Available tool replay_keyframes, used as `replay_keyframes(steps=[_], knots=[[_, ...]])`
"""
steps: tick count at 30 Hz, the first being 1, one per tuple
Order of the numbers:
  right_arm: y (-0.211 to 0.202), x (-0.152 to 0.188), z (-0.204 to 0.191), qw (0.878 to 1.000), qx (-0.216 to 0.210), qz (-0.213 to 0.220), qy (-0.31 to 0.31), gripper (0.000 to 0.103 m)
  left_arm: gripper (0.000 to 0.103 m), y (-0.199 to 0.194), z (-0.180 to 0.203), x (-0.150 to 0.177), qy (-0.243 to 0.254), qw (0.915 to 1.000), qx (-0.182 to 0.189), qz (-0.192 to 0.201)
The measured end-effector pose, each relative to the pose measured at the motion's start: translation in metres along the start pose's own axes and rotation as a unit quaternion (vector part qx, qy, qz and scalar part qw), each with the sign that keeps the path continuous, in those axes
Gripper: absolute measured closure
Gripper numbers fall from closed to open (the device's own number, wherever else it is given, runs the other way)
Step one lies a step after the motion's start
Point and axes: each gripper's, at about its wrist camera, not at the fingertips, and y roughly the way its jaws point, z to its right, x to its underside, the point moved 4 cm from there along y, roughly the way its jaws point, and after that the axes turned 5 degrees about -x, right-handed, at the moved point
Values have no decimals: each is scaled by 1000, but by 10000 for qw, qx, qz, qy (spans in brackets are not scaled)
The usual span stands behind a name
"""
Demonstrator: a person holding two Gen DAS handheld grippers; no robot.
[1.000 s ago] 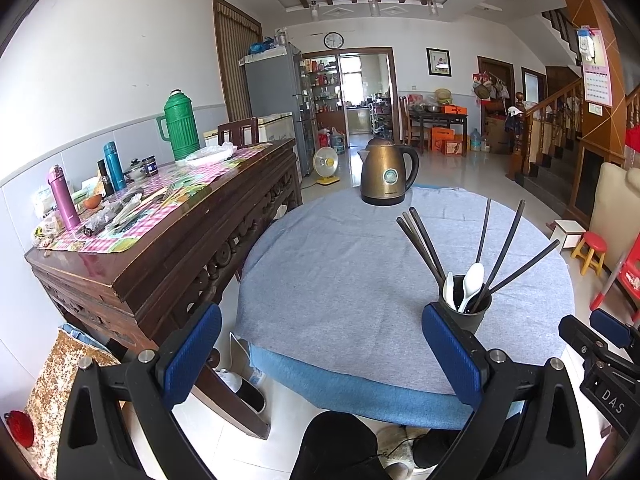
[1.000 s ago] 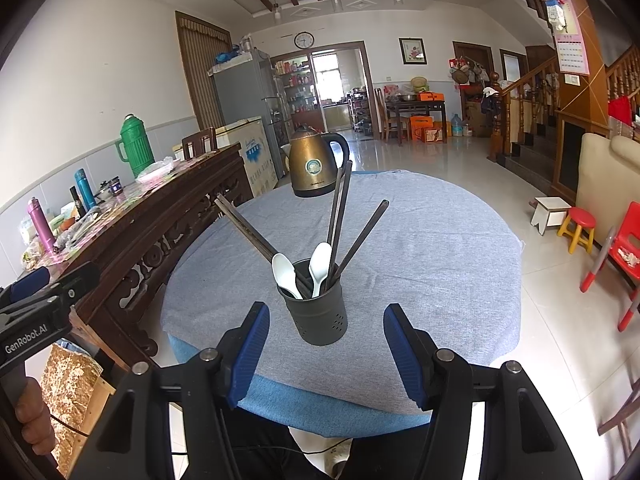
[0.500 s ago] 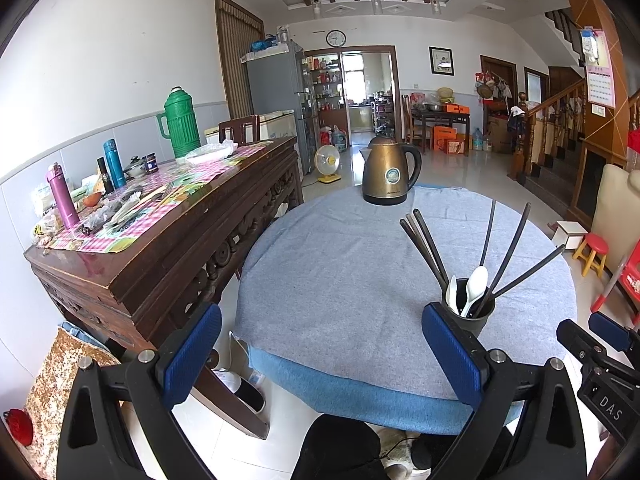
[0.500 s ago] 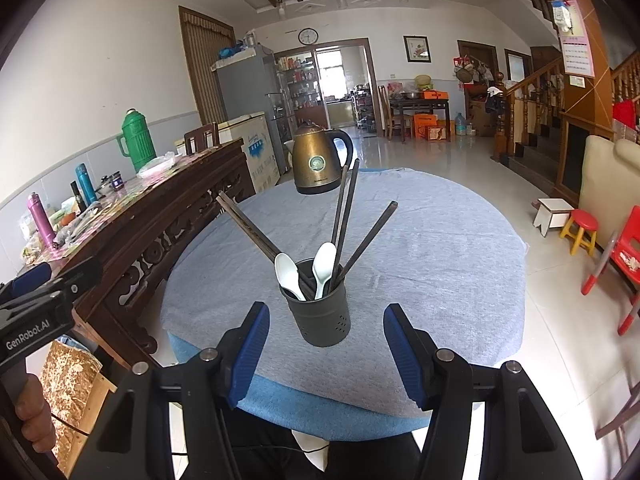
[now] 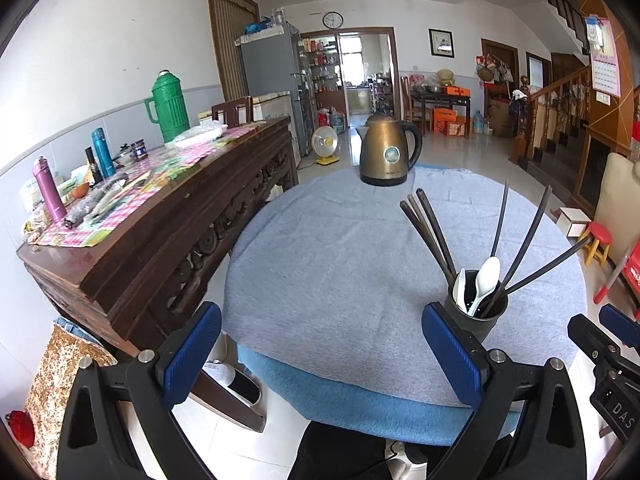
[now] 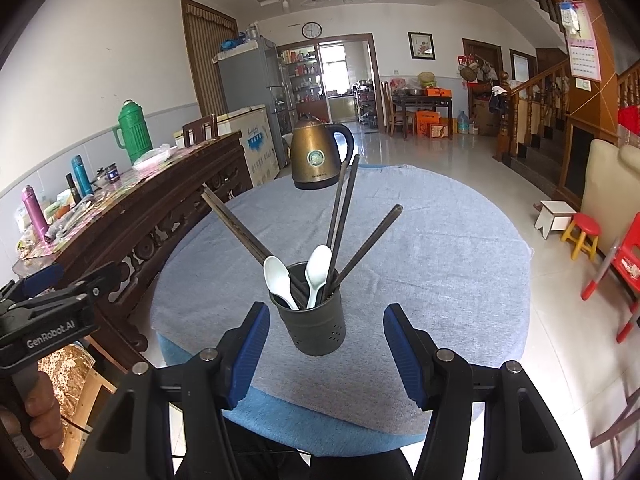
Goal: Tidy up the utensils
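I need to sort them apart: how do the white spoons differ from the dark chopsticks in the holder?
The white spoons are pale and glossy with rounded bowls; the dark chopsticks are thin, straight and matte. The spoons barely rise above the rim, while the chopsticks stick up far higher and fan outward. There are two spoons but several chopsticks. Both stand together in the same dark utensil holder on the grey tablecloth.

I can't see the lower ends of the chopsticks [image 6: 348, 216] and spoons [image 6: 318, 268] inside the holder [image 6: 316, 328]. The left jaws' blue pad [image 5: 454, 356] covers the holder's near side, and the bench's [image 6: 440, 264] near edge is hidden.
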Motion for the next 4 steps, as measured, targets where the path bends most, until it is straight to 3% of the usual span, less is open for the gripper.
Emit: replay_keyframes(steps=[4], knots=[[16, 6, 14, 9999, 7, -116, -8, 40, 3, 27, 0, 1, -32, 9999, 98, 11]])
